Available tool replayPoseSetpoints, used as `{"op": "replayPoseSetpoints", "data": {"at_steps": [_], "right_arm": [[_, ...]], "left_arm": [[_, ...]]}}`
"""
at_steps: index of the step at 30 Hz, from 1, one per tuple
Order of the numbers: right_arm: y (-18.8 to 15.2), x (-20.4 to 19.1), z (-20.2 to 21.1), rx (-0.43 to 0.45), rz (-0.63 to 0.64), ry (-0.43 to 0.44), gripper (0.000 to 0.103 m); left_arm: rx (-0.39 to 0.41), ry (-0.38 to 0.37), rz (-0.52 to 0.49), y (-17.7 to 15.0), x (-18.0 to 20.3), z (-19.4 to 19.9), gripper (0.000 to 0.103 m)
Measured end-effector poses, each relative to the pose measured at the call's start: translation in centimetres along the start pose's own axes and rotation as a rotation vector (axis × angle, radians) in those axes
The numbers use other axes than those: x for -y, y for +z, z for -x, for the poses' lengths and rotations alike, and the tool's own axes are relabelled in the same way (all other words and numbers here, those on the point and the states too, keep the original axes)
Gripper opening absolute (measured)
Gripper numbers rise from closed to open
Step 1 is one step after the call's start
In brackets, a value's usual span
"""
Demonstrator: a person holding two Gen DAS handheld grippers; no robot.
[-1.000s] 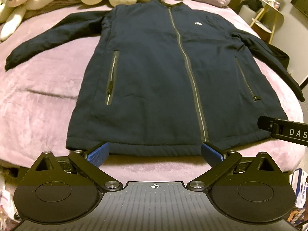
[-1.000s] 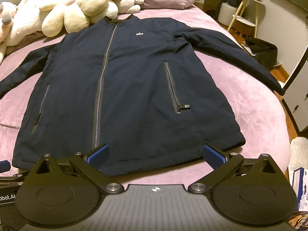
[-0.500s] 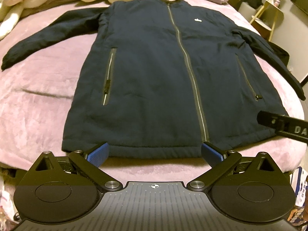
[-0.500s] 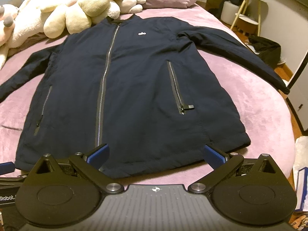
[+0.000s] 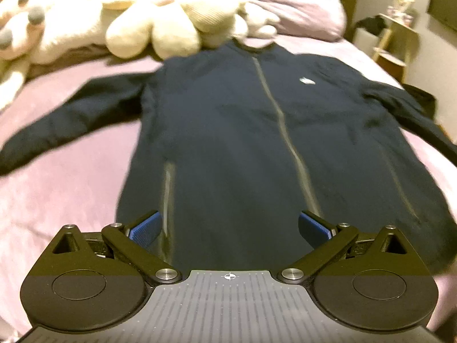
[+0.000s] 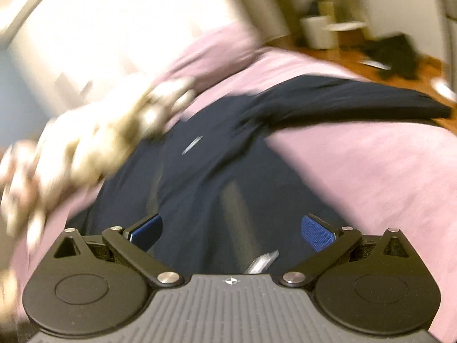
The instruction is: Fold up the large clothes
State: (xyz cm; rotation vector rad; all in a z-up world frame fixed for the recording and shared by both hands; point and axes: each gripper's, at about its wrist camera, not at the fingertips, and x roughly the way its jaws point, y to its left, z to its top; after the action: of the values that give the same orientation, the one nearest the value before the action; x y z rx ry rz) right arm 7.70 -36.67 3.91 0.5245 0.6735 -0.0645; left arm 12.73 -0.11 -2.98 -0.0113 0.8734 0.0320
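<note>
Item one, nearest my view: left gripper (image 5: 228, 228), blue-padded fingers (image 5: 144, 228) spread wide with nothing between them, poised low over the lower front of the jacket (image 5: 228, 143), level and pointing up the garment toward its collar. I read no lettering on the gripper body, only a small crosshair mark at the centre of its grey ribbed plate. Item two: right gripper (image 6: 231, 233), jaws likewise fully apart and empty, blue pads (image 6: 317, 233) showing; its view is tilted and heavily smeared, and it sits over the jacket's (image 6: 200, 185) right-hand side, angled across toward the right sleeve (image 6: 357, 104). A silver zip pull (image 6: 262, 260) lies just ahead of its plate, between the fingers. Item three: the jacket itself, dark navy, laid flat, front up, on the pink bedspread (image 5: 65, 188), centre zip (image 5: 282, 131) closed and running collar to hem, a slanted pocket zip (image 5: 168, 188) on each side, both sleeves spread outward. Chest logo (image 5: 307, 80): small, white, too blurred for me to read in either view. Item four, beyond the collar: cream plush toys (image 5: 154, 33) heaped along the head of the bed, with a pink pillow (image 5: 302, 14) beside them. Item five, farthest: a small wooden side table (image 5: 397, 43) by the wall to the right, dark clothing (image 6: 397, 54) on the wooden floor.
</note>
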Motion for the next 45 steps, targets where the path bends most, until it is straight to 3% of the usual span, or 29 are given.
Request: {"op": "replayPoseSetpoints", "data": {"at_steps": [4, 7, 8, 11, 13, 15, 17, 19, 21, 23, 25, 26, 28, 30, 34, 37, 39, 40, 43, 45], "right_arm": [[5.9, 10.1, -2.9, 0.133, -0.405, -0.011, 0.102], [7.9, 17.0, -5.5, 0.184, -0.673, -0.060, 0.088], [8.3, 18.9, -6.3, 0.197, -0.737, -0.076, 0.076], [8.8, 22.4, -8.4, 0.224, -0.861, -0.156, 0.050], [8.7, 23.1, -10.1, 0.258, -0.889, -0.228, 0.045], [8.7, 23.7, -11.4, 0.301, -0.927, -0.229, 0.040], [8.6, 24.5, -12.4, 0.316, -0.982, -0.209, 0.023], [8.9, 25.5, -12.8, 0.303, -1.003, -0.195, 0.015], [10.2, 25.0, -12.5, 0.276, -0.909, -0.259, 0.012], [12.8, 21.8, -11.1, 0.288, -0.710, -0.372, 0.010], [15.0, 14.9, -10.4, 0.345, -0.379, -0.456, 0.010], [15.6, 10.7, -10.5, 0.369, -0.194, -0.452, 0.010], [15.2, 2.9, -11.4, 0.375, 0.111, -0.351, 0.011], [12.8, -4.1, -13.4, 0.319, 0.354, -0.218, 0.012], [3.9, -13.2, -19.6, 0.143, 0.746, -0.095, 0.016], [-1.5, -14.9, -25.1, -0.091, 0.869, -0.123, 0.024], [-2.9, -14.5, -25.8, -0.098, 0.887, -0.159, 0.027], [-2.7, -14.4, -25.2, -0.088, 0.884, -0.143, 0.036], [-1.3, -13.2, -21.7, -0.076, 0.772, -0.025, 0.092], [-0.3, -12.3, -18.9, -0.028, 0.704, 0.027, 0.094]], "left_arm": [[0.008, 0.015, 0.021, 3.0, 0.0, -4.3, 0.103], [0.003, 0.008, 0.060, 4.6, -0.2, -7.3, 0.103], [0.006, 0.007, 0.070, 4.8, -0.3, -7.9, 0.103], [-0.003, 0.023, 0.100, 5.4, -0.6, -9.9, 0.103], [-0.026, 0.027, 0.112, 5.4, -0.8, -10.9, 0.103], [-0.045, 0.029, 0.118, 5.3, -1.3, -11.6, 0.103], [-0.057, 0.035, 0.122, 5.1, -1.8, -12.1, 0.103], [-0.062, 0.053, 0.123, 5.0, -2.5, -12.2, 0.103], [-0.045, 0.072, 0.107, 5.1, -3.3, -11.8, 0.103], [-0.017, 0.081, 0.101, 5.4, -3.9, -11.2, 0.103], [0.013, 0.068, 0.117, 6.0, -4.7, -10.5, 0.103], [0.023, 0.057, 0.129, 6.3, -4.9, -10.3, 0.103], [0.039, 0.022, 0.163, 7.0, -5.4, -9.9, 0.103], [0.041, -0.044, 0.214, 7.7, -5.9, -9.8, 0.103], [0.037, -0.163, 0.239, 9.2, -5.5, -10.5, 0.103], [0.038, -0.224, 0.204, 10.4, -4.3, -11.6, 0.103], [0.039, -0.285, 0.202, 11.3, -3.3, -12.6, 0.103], [0.033, -0.314, 0.208, 11.7, -2.7, -13.2, 0.103], [0.012, -0.413, 0.225, 13.1, -0.4, -15.4, 0.103], [-0.031, -0.469, 0.248, 13.8, 1.3, -17.6, 0.103]]}}
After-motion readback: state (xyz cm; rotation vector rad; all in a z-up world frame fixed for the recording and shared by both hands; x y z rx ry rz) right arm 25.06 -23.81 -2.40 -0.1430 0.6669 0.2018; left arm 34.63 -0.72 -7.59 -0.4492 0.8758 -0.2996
